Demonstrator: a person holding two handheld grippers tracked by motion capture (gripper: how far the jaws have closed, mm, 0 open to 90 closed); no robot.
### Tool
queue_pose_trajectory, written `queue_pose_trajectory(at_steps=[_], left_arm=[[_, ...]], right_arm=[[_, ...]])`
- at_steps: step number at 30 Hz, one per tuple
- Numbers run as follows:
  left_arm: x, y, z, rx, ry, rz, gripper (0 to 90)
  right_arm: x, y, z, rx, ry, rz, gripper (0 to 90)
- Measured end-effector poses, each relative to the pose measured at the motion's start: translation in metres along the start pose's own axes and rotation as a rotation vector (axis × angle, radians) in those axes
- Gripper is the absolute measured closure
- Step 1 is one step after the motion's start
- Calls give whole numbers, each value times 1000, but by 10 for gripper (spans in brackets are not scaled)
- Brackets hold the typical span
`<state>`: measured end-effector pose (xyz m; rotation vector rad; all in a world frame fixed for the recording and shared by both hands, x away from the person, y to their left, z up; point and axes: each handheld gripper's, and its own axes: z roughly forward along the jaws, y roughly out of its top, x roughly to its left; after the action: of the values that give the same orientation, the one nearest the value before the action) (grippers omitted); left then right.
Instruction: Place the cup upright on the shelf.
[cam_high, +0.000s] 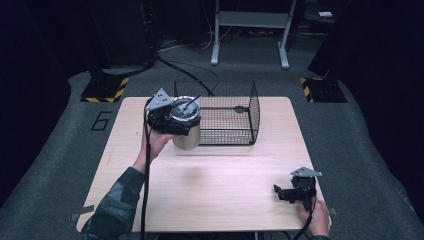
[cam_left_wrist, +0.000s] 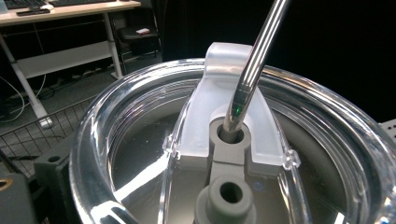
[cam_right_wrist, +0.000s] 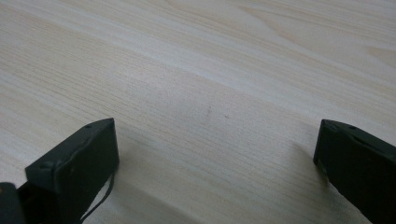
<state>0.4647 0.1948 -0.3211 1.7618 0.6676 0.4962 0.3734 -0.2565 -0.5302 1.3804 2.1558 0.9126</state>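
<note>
Steel cup (cam_high: 187, 134) with clear lid (cam_left_wrist: 224, 154) and straw (cam_left_wrist: 254, 65), pinched by left tool (cam_high: 172, 120), jaws hidden behind it, beside basket (cam_high: 235, 112); right tool (cam_high: 290, 192) spread over desk (cam_high: 220, 180)

Left gripper (cam_high: 172, 120): we hold it raised at far left, forearm stretched forward from the near edge, jaws clamped around a load. Right gripper (cam_high: 289, 192): we keep it low at near right, pointing left, jaws spread wide apart with nothing between them.
</note>
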Motion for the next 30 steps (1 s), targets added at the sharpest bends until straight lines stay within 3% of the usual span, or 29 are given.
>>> queue_pose_trajectory(at_steps=[12, 30], left_arm=[[12, 10, 14, -13, 8, -35, 28], [23, 27, 40, -10, 45, -38, 28]], right_arm=[[0, 0, 0, 4, 8, -4, 0], [-1, 1, 0, 2, 12, -19, 0]])
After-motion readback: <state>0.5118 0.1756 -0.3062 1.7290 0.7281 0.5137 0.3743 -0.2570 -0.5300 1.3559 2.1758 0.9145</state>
